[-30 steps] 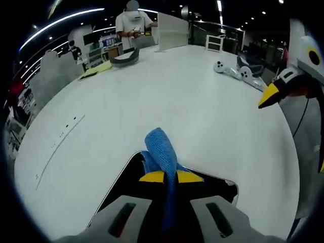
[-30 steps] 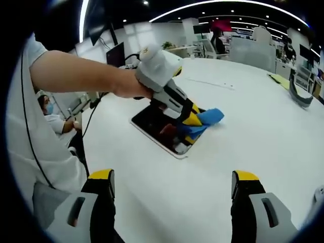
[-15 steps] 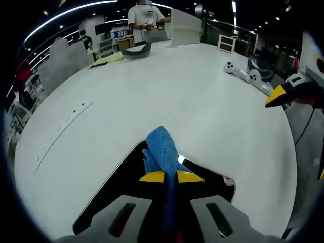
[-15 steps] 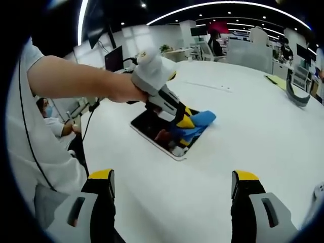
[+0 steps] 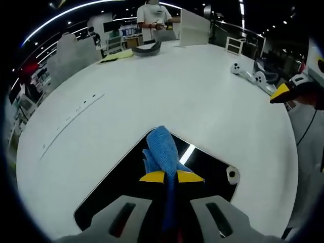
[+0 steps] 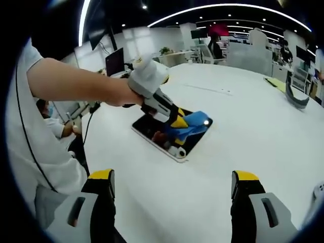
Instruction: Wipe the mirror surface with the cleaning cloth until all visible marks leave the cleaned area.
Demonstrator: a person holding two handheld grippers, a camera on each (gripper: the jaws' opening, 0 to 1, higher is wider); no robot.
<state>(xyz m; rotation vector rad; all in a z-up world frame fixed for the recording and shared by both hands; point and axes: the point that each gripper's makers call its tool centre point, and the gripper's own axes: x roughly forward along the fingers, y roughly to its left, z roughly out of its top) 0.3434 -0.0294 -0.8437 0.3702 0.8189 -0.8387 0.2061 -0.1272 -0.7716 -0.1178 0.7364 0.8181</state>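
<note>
A flat rectangular mirror (image 5: 202, 159) (image 6: 147, 129) with a dark reflecting face lies on the white table (image 5: 152, 91). My left gripper (image 5: 170, 176) (image 6: 177, 126) is shut on a blue cleaning cloth (image 5: 162, 152) (image 6: 191, 123), and the cloth rests on the mirror's face. A bright light reflection streaks the mirror beside the cloth. My right gripper (image 6: 172, 190) hangs open above bare table, well short of the mirror, with nothing between its fingers. Its yellow tip (image 5: 281, 93) enters the left gripper view from the right.
A person stands at the far side of the table (image 5: 154, 15) beside a white board (image 5: 194, 28). White controllers (image 5: 248, 75) lie at the far right. A dark curved band (image 6: 296, 96) and yellow sheet (image 5: 115, 57) sit further off. A seated person (image 6: 50, 121) is past the table's edge.
My left gripper has drawn the cloth back across the mirror, so more dark mirror face shows ahead of the cloth. The right gripper has stayed still and open.
</note>
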